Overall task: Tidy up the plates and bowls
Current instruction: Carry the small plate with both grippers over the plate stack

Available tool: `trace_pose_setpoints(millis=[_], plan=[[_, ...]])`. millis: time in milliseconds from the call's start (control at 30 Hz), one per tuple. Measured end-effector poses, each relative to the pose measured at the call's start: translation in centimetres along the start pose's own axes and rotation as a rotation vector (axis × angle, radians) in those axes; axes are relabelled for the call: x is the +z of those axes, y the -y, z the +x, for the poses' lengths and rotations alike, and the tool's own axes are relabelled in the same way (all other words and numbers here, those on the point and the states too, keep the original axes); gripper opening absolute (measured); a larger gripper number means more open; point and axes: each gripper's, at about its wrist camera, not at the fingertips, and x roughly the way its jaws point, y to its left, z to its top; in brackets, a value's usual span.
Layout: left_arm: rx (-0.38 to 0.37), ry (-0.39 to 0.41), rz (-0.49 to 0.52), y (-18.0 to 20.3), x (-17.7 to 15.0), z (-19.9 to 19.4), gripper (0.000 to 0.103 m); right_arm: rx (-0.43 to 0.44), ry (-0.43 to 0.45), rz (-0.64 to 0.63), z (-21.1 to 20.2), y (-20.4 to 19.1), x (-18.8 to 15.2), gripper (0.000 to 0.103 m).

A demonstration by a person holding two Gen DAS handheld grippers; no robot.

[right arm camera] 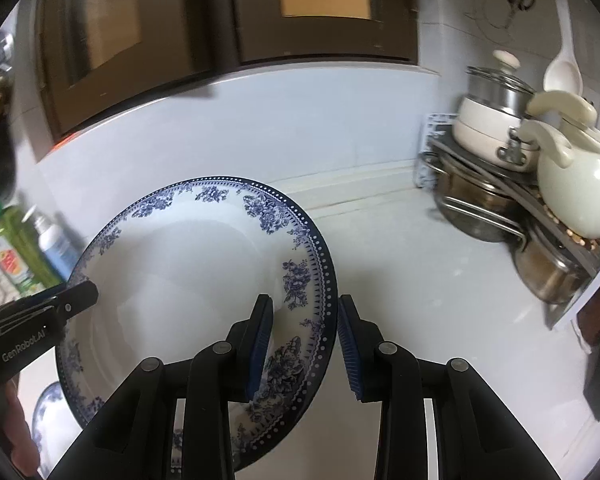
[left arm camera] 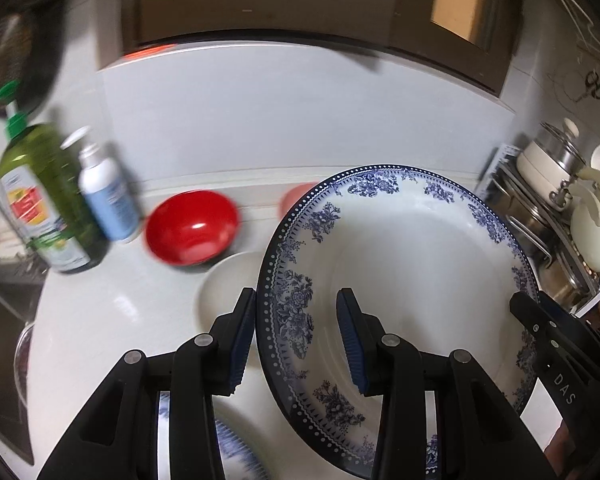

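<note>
A large white plate with a blue floral rim (left arm camera: 404, 280) is held up above the counter, between both grippers. My left gripper (left arm camera: 296, 340) is shut on its left rim, one pad on each face. My right gripper (right arm camera: 304, 348) is shut on its right rim (right arm camera: 316, 264) the same way. The right gripper also shows in the left wrist view (left arm camera: 540, 320), and the left one in the right wrist view (right arm camera: 60, 300). A red bowl (left arm camera: 192, 232), a white bowl (left arm camera: 228, 284) and a blue-patterned dish (left arm camera: 236, 456) sit on the counter below.
A green bottle (left arm camera: 44, 196) and a white-blue bottle (left arm camera: 108, 200) stand at the left. A metal rack (right arm camera: 520, 216) at the right holds pots and a cream kettle (right arm camera: 576, 188). A pink object (left arm camera: 296, 200) lies by the back wall. A sink edge (left arm camera: 4, 300) is at far left.
</note>
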Motion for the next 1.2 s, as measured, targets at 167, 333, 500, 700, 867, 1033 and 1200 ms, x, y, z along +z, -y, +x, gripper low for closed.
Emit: trace_pose_setpoints(millis=[167, 333, 500, 700, 867, 1033, 1200], plan=[[0.043, 0.008, -0.044, -3.9, -1.7, -2.2, 0.04, 0.047, -0.007, -0.037, -0.9, -3.5, -1.1, 0.034], [0.085, 0.014, -0.083, -7.8, -3.9, -4.3, 0.04, 0.101, -0.015, -0.073, -1.9, -7.2, -2.0, 0.034], [0.136, 0.02, -0.116, -11.2, -5.6, -6.2, 0.04, 0.149, -0.027, -0.12, -2.8, -10.8, -3.1, 0.034], [0.18, 0.011, -0.158, -14.6, -7.9, -8.1, 0.04, 0.205, -0.051, -0.166, -3.4, -14.5, -4.5, 0.035], [0.208, -0.017, -0.181, -17.0, -10.4, -9.2, 0.04, 0.241, -0.072, -0.204, -3.8, -17.0, -5.7, 0.035], [0.223, -0.066, -0.2, -18.9, -12.9, -9.5, 0.04, 0.265, -0.099, -0.26, -4.2, -19.2, -7.3, 0.035], [0.223, -0.126, -0.233, -20.0, -14.8, -8.9, 0.04, 0.27, -0.126, -0.303, -4.2, -20.4, -8.9, 0.035]])
